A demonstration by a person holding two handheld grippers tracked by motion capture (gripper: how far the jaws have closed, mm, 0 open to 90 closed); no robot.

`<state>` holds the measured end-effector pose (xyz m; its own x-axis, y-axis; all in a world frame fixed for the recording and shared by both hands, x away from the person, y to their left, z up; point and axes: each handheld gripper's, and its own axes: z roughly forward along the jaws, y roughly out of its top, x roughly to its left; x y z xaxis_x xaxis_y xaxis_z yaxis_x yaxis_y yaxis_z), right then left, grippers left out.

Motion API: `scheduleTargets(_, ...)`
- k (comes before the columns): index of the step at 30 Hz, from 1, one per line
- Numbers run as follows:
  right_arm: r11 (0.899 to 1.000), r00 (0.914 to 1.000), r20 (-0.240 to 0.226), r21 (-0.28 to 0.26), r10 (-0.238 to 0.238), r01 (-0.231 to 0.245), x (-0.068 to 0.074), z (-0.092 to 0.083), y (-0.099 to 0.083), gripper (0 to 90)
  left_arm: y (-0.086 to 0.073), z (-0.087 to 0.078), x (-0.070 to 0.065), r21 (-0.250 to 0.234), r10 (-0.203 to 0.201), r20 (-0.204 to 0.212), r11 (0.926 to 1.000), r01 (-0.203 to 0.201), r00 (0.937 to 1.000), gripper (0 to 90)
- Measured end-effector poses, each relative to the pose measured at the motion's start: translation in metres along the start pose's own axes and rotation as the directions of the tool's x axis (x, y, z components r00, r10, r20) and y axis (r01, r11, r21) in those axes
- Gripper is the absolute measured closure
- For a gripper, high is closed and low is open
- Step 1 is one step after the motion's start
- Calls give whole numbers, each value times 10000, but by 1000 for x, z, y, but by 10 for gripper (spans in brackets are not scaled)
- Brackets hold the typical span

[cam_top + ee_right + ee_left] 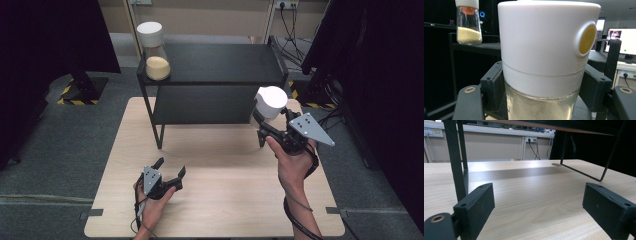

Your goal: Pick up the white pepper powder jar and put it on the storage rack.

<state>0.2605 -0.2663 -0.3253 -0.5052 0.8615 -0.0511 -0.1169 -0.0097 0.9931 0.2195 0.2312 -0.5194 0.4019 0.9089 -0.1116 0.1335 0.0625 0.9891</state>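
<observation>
My right gripper (260, 122) is shut on a glass jar with a tall white lid (270, 102), held above the table by the right end of the black shelf (220, 62). In the right gripper view the jar (546, 57) stands upright between both pads (492, 85), with a yellow round spot on its lid. A second jar (155, 52) with a white lid and yellow grains stands on the shelf's top left corner; it also shows as the far jar (468, 23). My left gripper (170, 167) rests low over the table's front left, open, nothing between its fingers (477, 206).
The wooden table (220, 200) carries the black two-level shelf at its back. A shelf leg (455, 160) stands close to my left gripper's left side. Dark curtains and stands flank the table; cables and wall sockets lie behind.
</observation>
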Motion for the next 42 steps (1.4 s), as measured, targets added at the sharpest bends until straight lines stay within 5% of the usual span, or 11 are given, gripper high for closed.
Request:
scheduleTargets(22,9990,9997,231,-457,14,-4,-2,33,43,310,0,0,0,22,-2,19,10000,2,10000,100)
scheduleTargets(42,9991,9981,611,-401,124,-100,-7,62,63,309,1,0,1,27,-42,45,10000,42,10000,99)
